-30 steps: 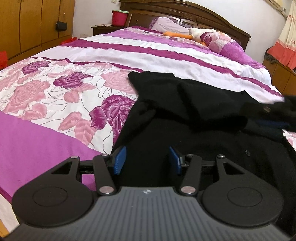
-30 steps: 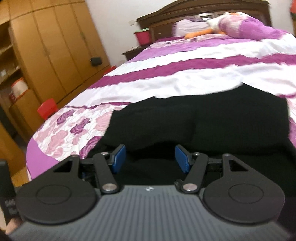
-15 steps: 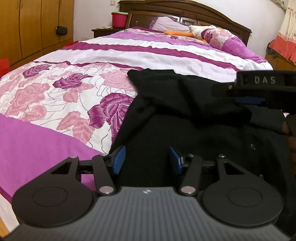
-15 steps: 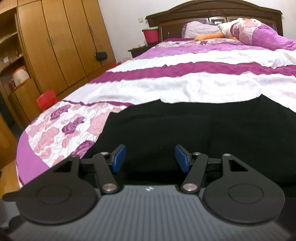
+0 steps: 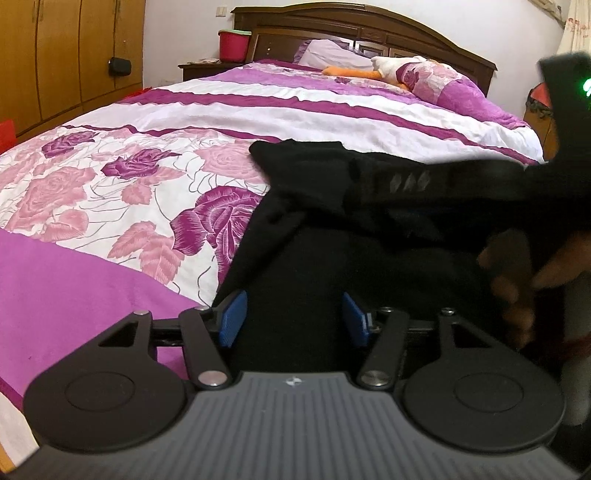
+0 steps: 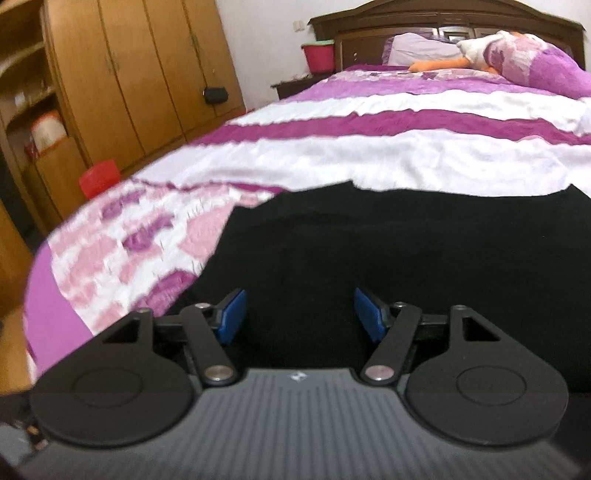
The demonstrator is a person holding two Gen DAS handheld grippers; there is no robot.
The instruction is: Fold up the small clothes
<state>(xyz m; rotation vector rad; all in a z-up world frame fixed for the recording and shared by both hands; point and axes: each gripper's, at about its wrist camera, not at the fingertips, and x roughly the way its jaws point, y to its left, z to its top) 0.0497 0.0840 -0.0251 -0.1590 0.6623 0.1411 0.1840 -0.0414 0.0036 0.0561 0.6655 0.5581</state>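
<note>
A black garment lies partly bunched on the floral pink and purple bedspread, its upper left corner folded over. My left gripper hovers low over the garment's near edge. Its jaws are opening, with only cloth below the gap and neither blue pad pressing on it. In the right wrist view the same garment spreads wide. My right gripper sits just above it, jaws opening too, nothing pinched. The right tool's blurred black body and a hand cross the left wrist view on the right.
A wooden wardrobe lines the left wall, with a red box on the floor beside it. At the far end stand the dark headboard, pillows, a plush toy and a red bucket on a nightstand.
The right tool and its hand have swept leftward into the left wrist view, across the garment. Both pairs of blue pads stand a little wider apart. The left gripper has hardly moved.
</note>
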